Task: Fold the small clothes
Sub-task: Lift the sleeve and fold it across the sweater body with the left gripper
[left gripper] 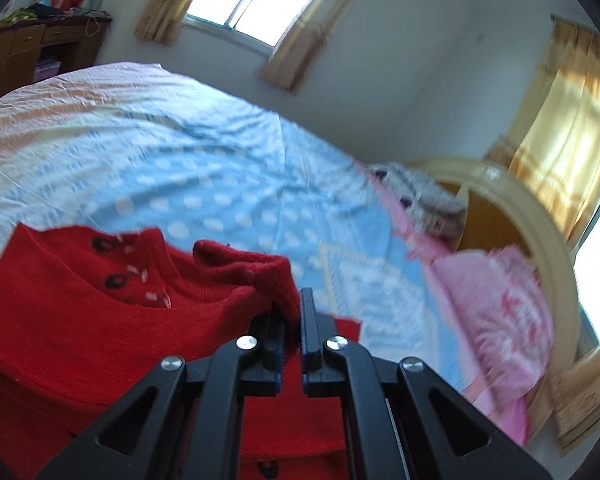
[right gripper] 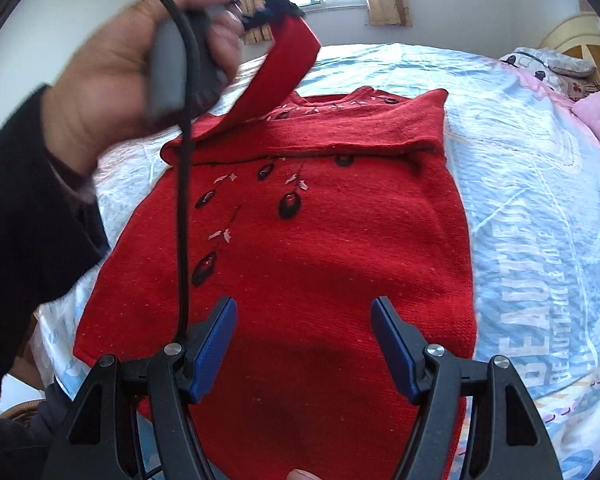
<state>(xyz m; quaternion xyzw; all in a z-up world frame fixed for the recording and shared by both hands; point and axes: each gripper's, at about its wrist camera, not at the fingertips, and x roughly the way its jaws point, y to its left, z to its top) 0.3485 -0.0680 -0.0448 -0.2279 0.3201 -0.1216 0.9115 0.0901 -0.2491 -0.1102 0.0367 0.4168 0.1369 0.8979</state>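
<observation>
Here the red sweater lies face up on the bed, spread over a blue patterned bedsheet with white dots and printed lettering. Its body is flat, hem toward the right wrist camera, neckline toward the far window. Dark embroidered buds on thin stems with small pale leaves run down the front. One sleeve is folded across the chest as a band, its cuff end lying at the right shoulder edge.

The left tool is pressed together on the other sleeve's cuff; the knit bunches between its black fingers. In the right wrist view, this sleeve rises off the sweater as a taut red strip from the left shoulder area up to that tool near the top of the frame. The person's left hand wraps the grey handle, a black cord hangs down from it across the sweater's front, and a dark sleeve covers the forearm.

The right tool is spread wide, its blue-padded fingers apart with nothing between them, over the lower part of the sweater near the hem. Whether the tips touch the fabric, I cannot tell.

Beyond the sweater, a pink pillow and a folded grey-patterned cloth sit by the pale wooden headboard. Yellow curtains frame the windows, and a dark wooden cabinet with clutter on top stands in the far corner.
</observation>
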